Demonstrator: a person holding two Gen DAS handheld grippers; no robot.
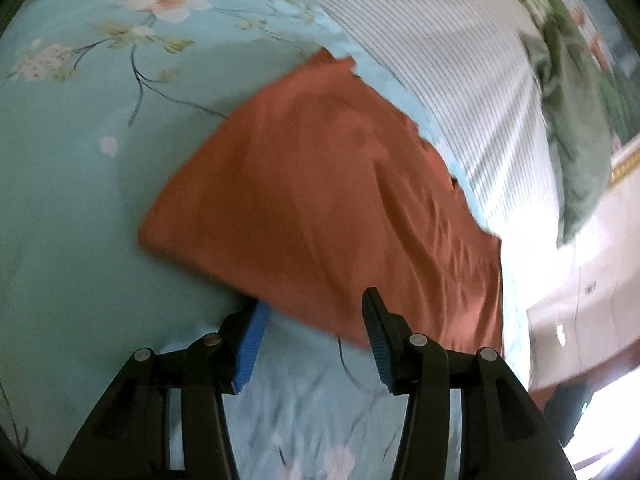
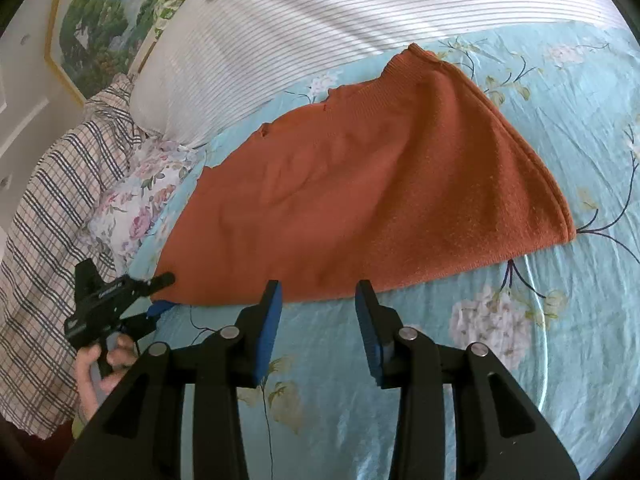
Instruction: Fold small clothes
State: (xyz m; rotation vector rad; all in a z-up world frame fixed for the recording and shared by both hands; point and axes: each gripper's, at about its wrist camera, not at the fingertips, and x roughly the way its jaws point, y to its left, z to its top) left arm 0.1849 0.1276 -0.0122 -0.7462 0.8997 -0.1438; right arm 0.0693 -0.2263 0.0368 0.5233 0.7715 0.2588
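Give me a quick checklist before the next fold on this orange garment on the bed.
1. Orange garment lies flat on the bedsheet: ok.
2. Left hand-held gripper open at the garment's near edge: ok.
3. Right hand-held gripper open, nothing between its pads: ok.
4. Garment clear of the striped pillow: ok.
5. Layers underneath aligned: cannot tell.

A home bedroom: floral bedsheet (image 2: 500, 360), striped pillow (image 2: 280, 40), framed painting (image 2: 92, 28).
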